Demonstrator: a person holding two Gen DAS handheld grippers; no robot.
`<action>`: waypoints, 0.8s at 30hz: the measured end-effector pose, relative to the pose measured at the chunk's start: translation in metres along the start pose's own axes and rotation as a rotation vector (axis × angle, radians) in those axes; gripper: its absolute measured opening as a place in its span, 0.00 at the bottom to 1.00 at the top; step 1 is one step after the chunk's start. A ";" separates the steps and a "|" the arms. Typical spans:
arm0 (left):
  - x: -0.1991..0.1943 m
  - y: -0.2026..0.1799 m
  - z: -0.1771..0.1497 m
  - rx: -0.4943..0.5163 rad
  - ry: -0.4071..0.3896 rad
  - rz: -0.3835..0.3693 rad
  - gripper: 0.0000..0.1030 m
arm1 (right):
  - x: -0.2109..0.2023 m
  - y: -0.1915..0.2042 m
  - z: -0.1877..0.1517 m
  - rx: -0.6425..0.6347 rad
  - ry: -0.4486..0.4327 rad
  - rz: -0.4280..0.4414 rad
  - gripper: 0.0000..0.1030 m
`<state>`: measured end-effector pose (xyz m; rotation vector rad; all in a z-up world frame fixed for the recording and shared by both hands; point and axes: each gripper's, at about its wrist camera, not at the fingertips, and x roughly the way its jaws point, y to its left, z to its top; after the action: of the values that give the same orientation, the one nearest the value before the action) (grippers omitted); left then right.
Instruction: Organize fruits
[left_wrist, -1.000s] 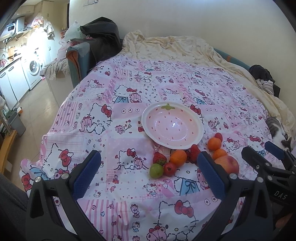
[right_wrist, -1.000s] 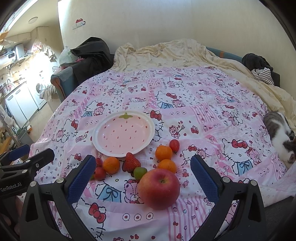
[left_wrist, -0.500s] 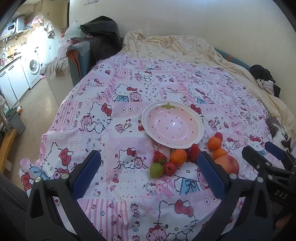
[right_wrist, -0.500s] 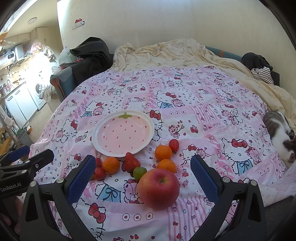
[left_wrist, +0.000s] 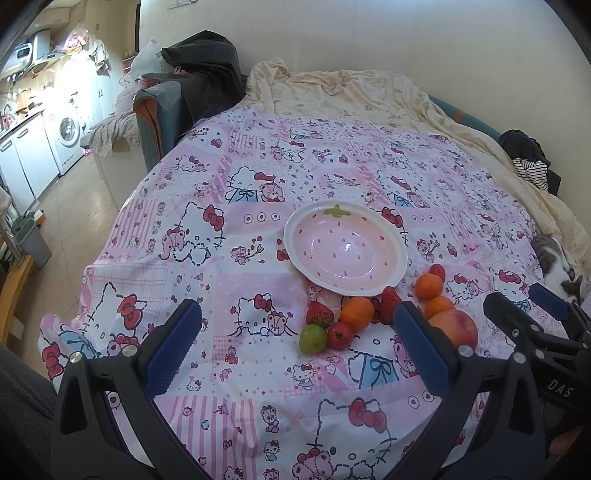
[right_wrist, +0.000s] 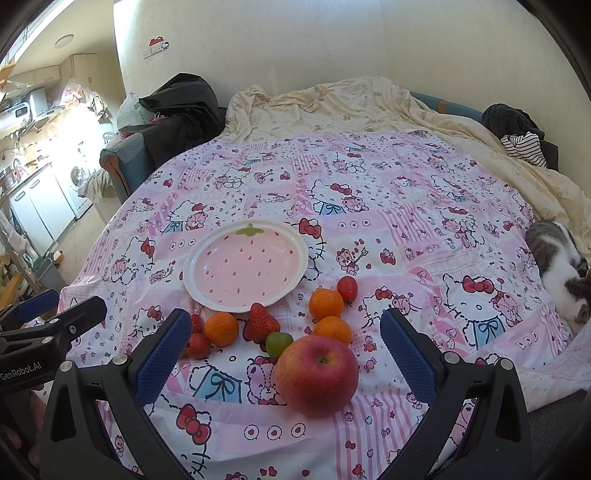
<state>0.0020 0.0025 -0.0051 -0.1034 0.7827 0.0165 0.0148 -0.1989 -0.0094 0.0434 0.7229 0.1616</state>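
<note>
An empty pink strawberry-shaped bowl (left_wrist: 347, 251) (right_wrist: 245, 266) sits on the Hello Kitty cloth. Just in front of it lie a big red apple (right_wrist: 317, 374) (left_wrist: 456, 326), three small oranges (right_wrist: 325, 303), two strawberries (right_wrist: 260, 325), a green fruit (left_wrist: 313, 339) (right_wrist: 277, 341) and small red tomatoes (left_wrist: 340, 335). My left gripper (left_wrist: 295, 347) is open and empty, just short of the green fruit. My right gripper (right_wrist: 282, 347) is open and empty, with the apple lying between its fingers on the cloth.
A grey and white cat (right_wrist: 557, 266) lies at the right edge of the cloth. A cream blanket (right_wrist: 332, 107) and dark clothes (right_wrist: 517, 129) lie behind. A kitchen with a washing machine (left_wrist: 68, 134) is at the far left.
</note>
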 end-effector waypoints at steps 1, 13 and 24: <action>0.000 0.000 0.000 0.000 0.000 0.000 1.00 | 0.000 0.000 0.000 0.001 0.000 0.000 1.00; 0.000 0.000 0.000 0.000 0.000 0.000 1.00 | 0.000 -0.001 0.000 0.002 0.002 0.001 1.00; 0.000 -0.001 0.000 -0.009 0.010 -0.005 1.00 | 0.009 -0.037 0.011 0.137 0.108 -0.021 1.00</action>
<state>0.0019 0.0019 -0.0055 -0.1138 0.7926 0.0150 0.0337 -0.2339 -0.0110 0.1585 0.8408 0.0942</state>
